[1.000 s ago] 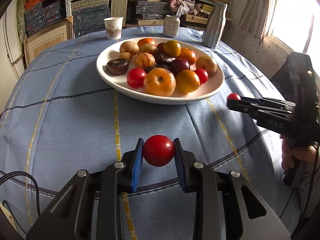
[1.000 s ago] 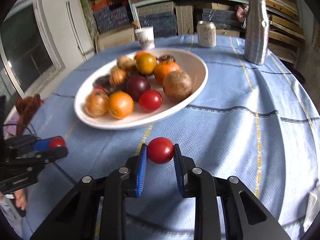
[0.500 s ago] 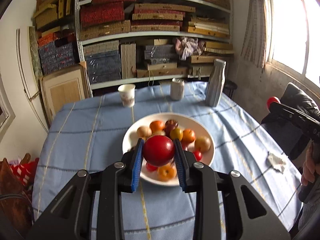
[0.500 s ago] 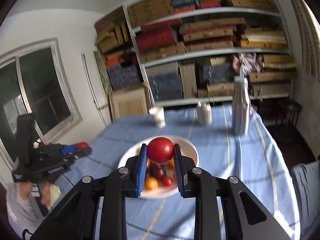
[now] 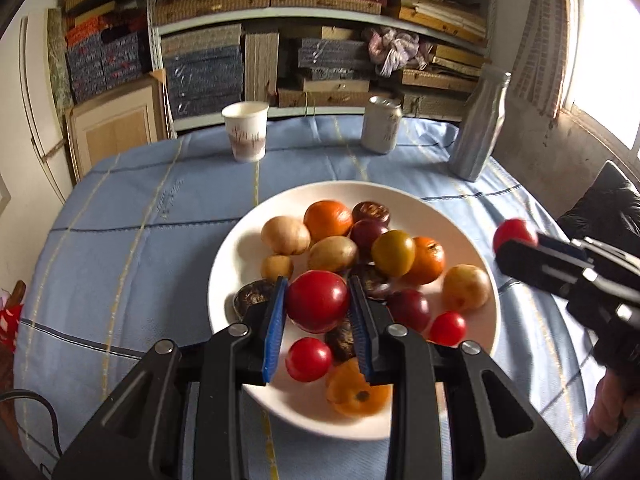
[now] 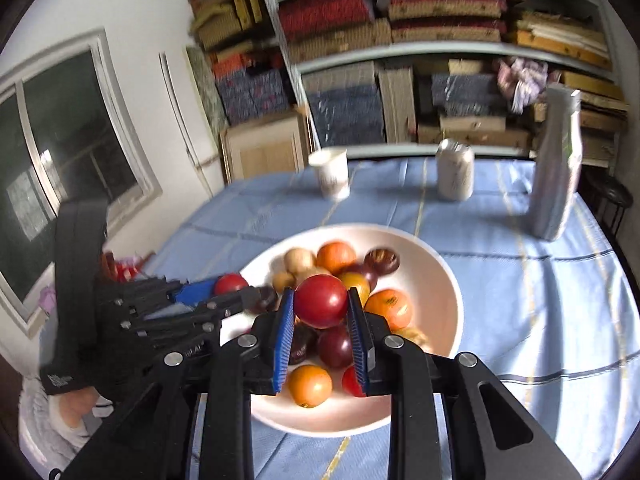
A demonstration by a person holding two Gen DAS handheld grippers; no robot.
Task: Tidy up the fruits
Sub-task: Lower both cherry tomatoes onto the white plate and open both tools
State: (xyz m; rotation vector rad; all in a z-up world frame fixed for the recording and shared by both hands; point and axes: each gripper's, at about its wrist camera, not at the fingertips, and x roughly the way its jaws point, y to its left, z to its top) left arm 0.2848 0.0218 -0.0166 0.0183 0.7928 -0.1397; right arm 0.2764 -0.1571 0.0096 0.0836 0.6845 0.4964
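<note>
A lived-in home room, part dining space and part storeroom; a round table under a blue checked tablecloth (image 5: 132, 248) carries a white plate of fruit (image 5: 240, 248), a paper cup (image 5: 245, 131), a drinks can (image 5: 381, 125) and a silver bottle (image 5: 478, 126); behind, wall shelves (image 5: 320, 12) crammed with stacked boxes; windows (image 6: 60, 152) on both sides.

Right tool (image 6: 321, 320) clamps a red tomato (image 6: 321, 301) over the white bowl (image 6: 440, 292) of mixed fruit. Left tool (image 6: 240, 294) at left, pads pinching a second red tomato (image 6: 230, 283), probably over the bowl rim; blurry. Paper cup (image 6: 332, 174), can (image 6: 455, 174) and bottle (image 6: 554, 164) stand behind on the blue-clothed worktop (image 6: 540, 300).
</note>
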